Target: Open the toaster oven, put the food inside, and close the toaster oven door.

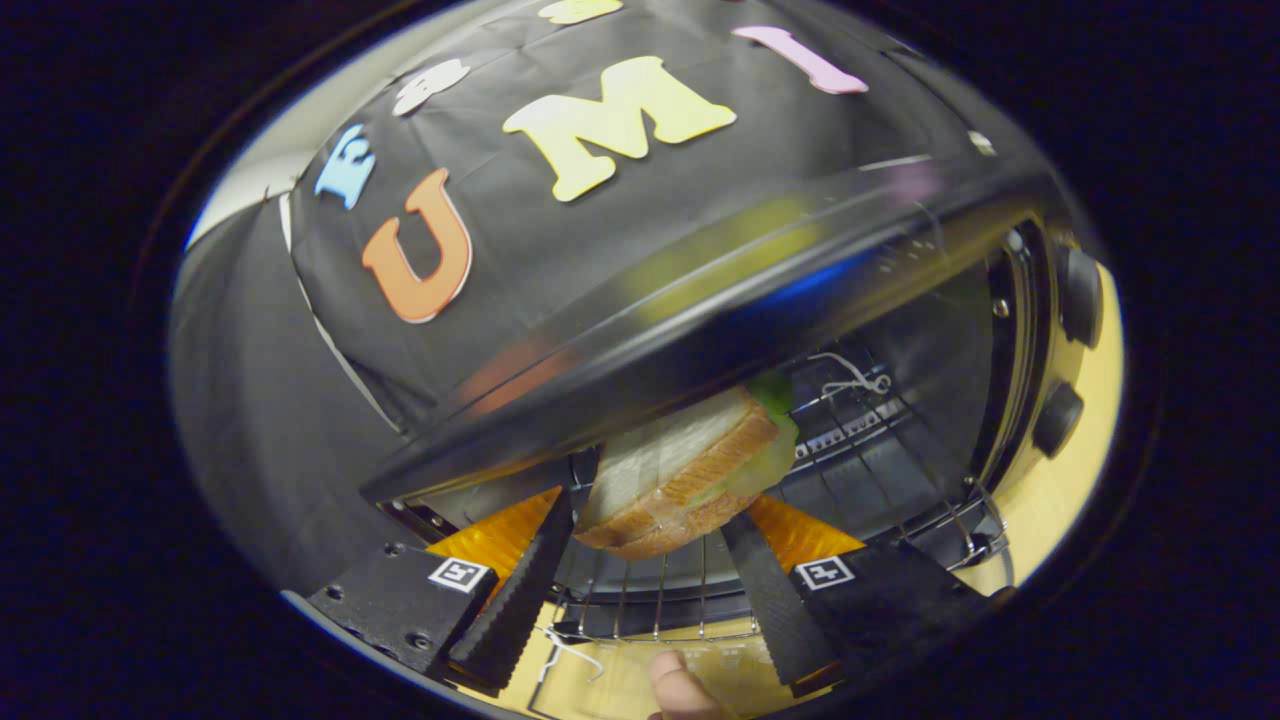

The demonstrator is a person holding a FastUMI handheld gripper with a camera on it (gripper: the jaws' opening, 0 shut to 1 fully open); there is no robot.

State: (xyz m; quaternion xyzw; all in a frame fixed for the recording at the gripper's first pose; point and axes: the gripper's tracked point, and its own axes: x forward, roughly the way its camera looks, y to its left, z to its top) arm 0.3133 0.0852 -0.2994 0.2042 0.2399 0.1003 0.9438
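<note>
The table [1085,420] is pale yellow wood, and I see it bare past the oven's knob side and again below my fingers. The oven [760,290] stands directly on it, tilted in my view, with two dark knobs [1058,418] next to that bare strip. A thin white string [570,650] lies near the oven's front. My gripper [650,518] clamps the sandwich [680,470] from both sides, above the oven's rack [650,600].

1 sandwich [680,478], 1 toaster oven [760,300], 2 knobs [1058,420].
</note>
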